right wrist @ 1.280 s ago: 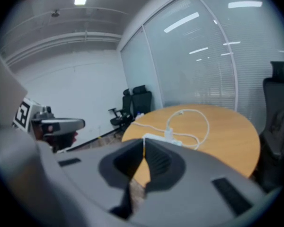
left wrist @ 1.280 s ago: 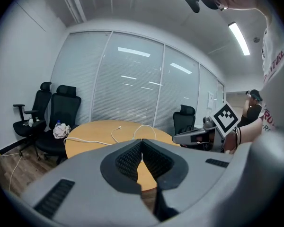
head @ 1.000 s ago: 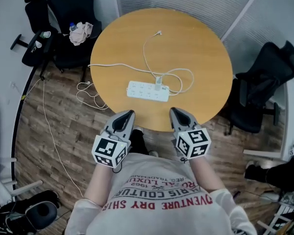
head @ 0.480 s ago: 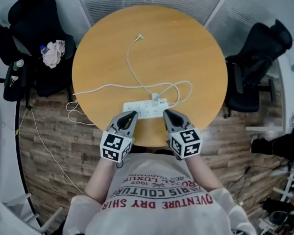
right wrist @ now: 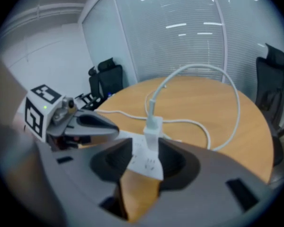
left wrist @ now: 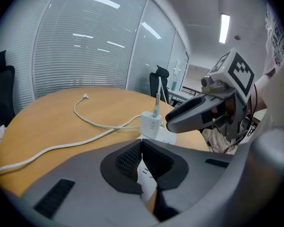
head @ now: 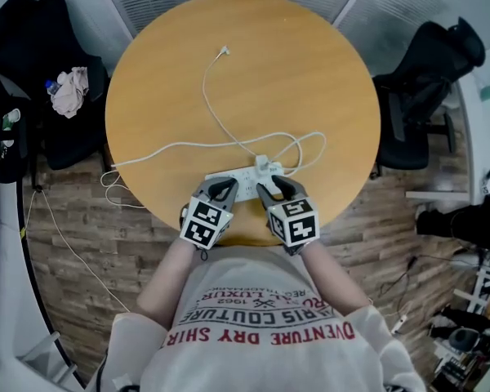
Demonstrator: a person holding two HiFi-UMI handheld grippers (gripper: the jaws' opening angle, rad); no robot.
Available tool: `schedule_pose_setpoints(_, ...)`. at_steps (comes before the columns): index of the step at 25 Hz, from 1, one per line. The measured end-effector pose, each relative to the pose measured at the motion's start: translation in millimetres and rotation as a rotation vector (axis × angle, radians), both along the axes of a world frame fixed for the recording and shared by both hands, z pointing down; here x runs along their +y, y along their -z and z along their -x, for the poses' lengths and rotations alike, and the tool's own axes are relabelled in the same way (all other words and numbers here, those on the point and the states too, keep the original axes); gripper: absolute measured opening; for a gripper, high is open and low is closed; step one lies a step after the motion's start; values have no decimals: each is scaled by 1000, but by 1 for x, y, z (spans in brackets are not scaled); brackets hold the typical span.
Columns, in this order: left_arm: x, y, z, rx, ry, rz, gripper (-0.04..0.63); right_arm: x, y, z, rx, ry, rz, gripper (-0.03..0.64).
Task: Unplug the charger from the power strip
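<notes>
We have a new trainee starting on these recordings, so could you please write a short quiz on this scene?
1. True or false: the charger is already out of the power strip.
2. The free end of the cable lies: A on the floor; B on the far side of the table; C in a gripper.
3. Which gripper has its jaws together?
Key: 1 false, it is plugged in. 2 B. 3 the left gripper; the jaws of the right gripper are opening, with the charger between them, untouched.
</notes>
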State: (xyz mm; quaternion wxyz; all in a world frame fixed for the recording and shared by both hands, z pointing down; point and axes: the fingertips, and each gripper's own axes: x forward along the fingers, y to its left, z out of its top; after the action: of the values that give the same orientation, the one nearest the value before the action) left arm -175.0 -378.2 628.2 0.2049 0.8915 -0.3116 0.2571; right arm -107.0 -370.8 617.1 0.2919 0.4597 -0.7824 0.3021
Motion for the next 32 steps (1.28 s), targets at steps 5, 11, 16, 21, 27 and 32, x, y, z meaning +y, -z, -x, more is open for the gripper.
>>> schedule_pose_setpoints(5, -2, -27, -6, -79, -42, 6, 34, -20, -17, 0, 92, -67, 37, 206)
schedule_pose_setpoints(11, -4, -36, -7, -77, -60, 59, 34, -36, -31, -1, 124, -106, 82, 206)
schedule_pose_setpoints(16, -8, -35, -4, -30, -41, 119, 34, -38, -39, 2, 119, -120, 104, 172)
schedule_pose_setpoints(21, -8, -39, -4, -40, -47, 177, 34, -39, -39, 1, 123, -128, 86, 167)
schedule_pose_setpoints(27, -6, -47, -6, -104, -66, 163, 32, -34, -35, 4, 182, -130, 68, 160)
schedule_pose_setpoints(32, -7, -44, -5, -88, -62, 196, 32, -30, -31, -1, 168, -160, 83, 156)
